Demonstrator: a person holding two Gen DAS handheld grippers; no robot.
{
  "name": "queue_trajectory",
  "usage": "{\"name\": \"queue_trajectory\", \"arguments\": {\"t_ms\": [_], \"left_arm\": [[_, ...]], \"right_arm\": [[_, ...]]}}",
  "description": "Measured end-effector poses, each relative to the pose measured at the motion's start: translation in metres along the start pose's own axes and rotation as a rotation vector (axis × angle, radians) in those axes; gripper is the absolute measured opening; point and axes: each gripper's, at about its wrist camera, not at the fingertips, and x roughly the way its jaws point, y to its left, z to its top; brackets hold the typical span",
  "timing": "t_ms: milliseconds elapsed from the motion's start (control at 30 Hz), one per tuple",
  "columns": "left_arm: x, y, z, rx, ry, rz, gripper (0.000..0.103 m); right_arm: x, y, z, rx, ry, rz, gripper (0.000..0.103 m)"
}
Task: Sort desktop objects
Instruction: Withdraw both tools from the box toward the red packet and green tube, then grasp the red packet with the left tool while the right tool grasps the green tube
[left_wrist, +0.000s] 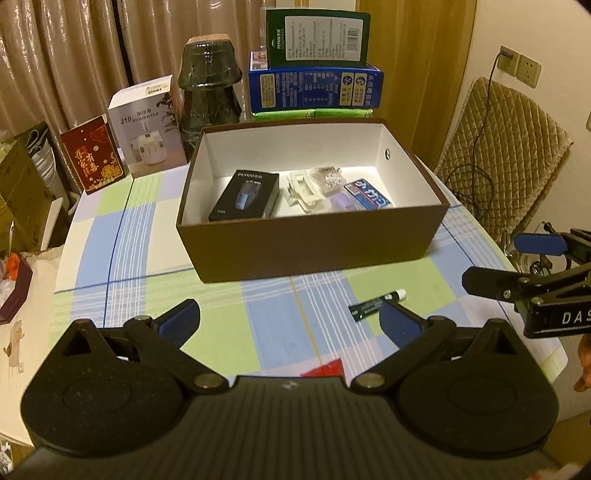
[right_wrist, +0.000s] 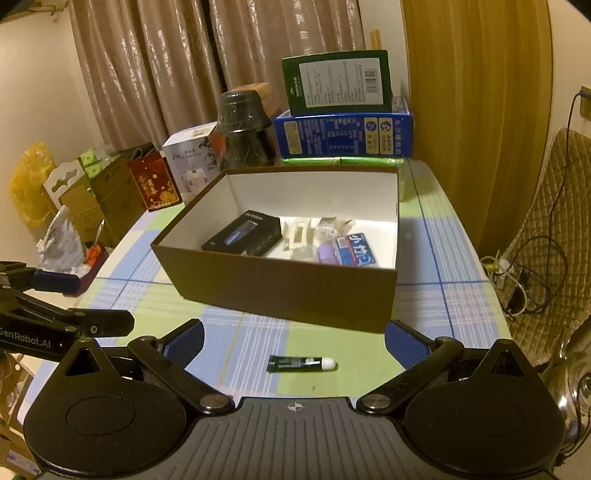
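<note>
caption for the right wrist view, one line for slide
Open right gripper above small green tube lying before brown box on checked tablecloth.

We look along our right gripper, its blue-padded fingers spread wide above the checked-cloth desk. Between them lies a small dark green tube with a white cap, flat on the cloth, cap pointing right. Just beyond stands an open brown cardboard box with a white inside, holding a black carton and a blue-and-white packet. Our left gripper enters at the left edge.
</note>
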Motion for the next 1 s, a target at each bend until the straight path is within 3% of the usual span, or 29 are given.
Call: {"name": "queue_trajectory", "arguments": {"t_ms": [533, 1000], "left_arm": [[0.002, -0.017, -0.036, 0.001, 0.056, 0.000, 0.102], [0.024, -0.025, -0.072, 0.007, 0.132, -0.037, 0.094]], "right_arm": [[-0.006, -0.007, -0.034, -0.031, 0.084, 0.015, 0.101], [0.014, -0.011, -0.071, -0.060, 0.198, -0.014, 0.101]]}}
